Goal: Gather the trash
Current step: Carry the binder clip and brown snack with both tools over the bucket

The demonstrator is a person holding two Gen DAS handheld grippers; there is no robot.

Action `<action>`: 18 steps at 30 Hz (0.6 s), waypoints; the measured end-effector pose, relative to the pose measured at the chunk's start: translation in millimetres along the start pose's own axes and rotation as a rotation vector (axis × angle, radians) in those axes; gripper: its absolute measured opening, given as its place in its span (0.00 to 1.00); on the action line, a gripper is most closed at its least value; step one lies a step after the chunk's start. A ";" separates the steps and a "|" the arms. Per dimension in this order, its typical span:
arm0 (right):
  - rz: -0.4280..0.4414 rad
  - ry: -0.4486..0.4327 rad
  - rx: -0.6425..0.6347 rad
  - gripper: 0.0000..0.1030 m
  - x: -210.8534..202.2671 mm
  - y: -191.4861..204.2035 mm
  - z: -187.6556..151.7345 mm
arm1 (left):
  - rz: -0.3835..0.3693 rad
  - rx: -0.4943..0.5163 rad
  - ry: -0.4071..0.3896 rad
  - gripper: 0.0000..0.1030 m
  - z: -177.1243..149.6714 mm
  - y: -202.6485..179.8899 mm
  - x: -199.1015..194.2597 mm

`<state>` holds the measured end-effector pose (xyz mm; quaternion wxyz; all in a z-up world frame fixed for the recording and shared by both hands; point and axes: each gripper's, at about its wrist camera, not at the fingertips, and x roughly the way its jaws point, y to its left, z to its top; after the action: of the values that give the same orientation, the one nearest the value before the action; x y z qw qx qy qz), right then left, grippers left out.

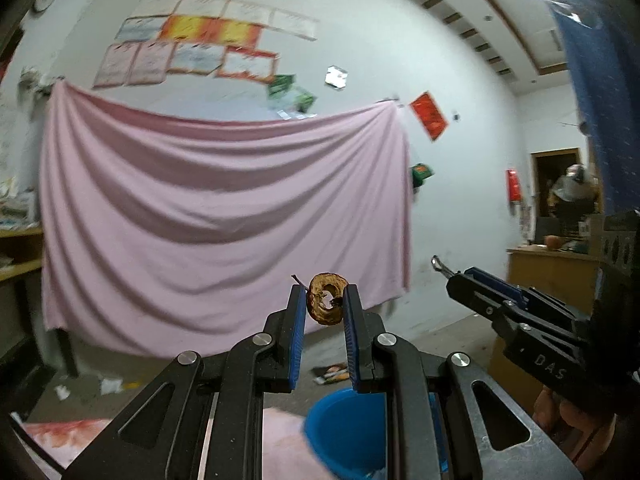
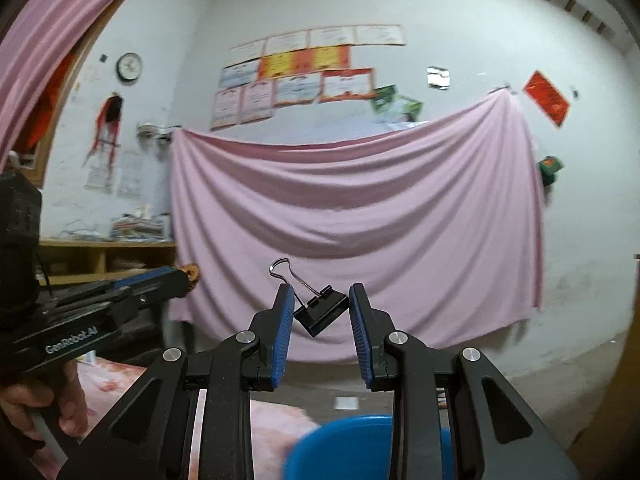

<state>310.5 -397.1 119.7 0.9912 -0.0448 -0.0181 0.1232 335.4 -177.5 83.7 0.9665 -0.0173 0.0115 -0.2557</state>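
Hovering above the blue bucket (image 1: pixel 340 432), left gripper (image 1: pixel 325 304) clamps a dried fruit ring (image 1: pixel 326 298), right gripper (image 2: pixel 322 312) pinches a binder clip (image 2: pixel 320 310).

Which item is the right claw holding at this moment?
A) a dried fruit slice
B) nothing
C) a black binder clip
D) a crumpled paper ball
C: in the right wrist view, the right claw pinches a black binder clip between its blue pads, above the blue bucket.
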 end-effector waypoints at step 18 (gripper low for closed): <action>-0.140 0.193 0.084 0.25 -8.5 -83.1 -45.4 | -0.116 -0.011 0.173 0.15 -43.0 -85.6 82.1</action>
<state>324.6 -483.2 82.1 0.9955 -0.0137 0.0796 0.0492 363.2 -293.7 42.9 0.9454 -0.0010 0.0952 -0.3118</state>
